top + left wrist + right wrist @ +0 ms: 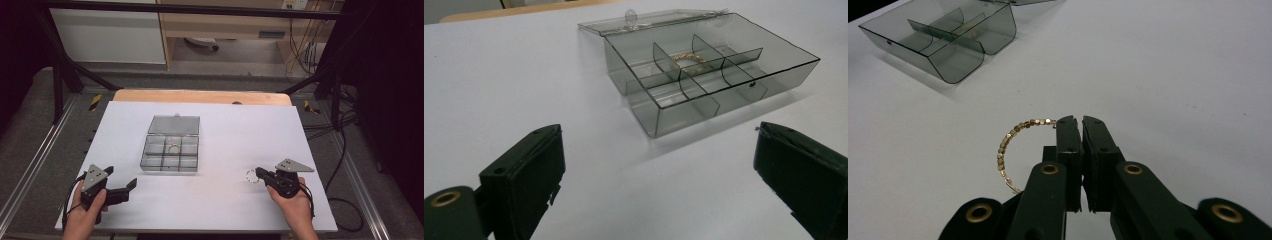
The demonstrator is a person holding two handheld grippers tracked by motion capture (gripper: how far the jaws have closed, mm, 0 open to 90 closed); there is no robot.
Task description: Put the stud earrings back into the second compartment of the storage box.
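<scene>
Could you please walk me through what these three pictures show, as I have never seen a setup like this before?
A person sits at a white table and holds a hand tool with two black jaws in each hand. One picture looks down from above; the other two come from cameras that ride on each tool. The left gripper has its jaws wide apart with nothing between them. The right gripper is shut on a gold beaded bracelet, pinching one end. Farther off stands a clear compartment box with its lid laid open; a second bracelet lies in one compartment.
</scene>
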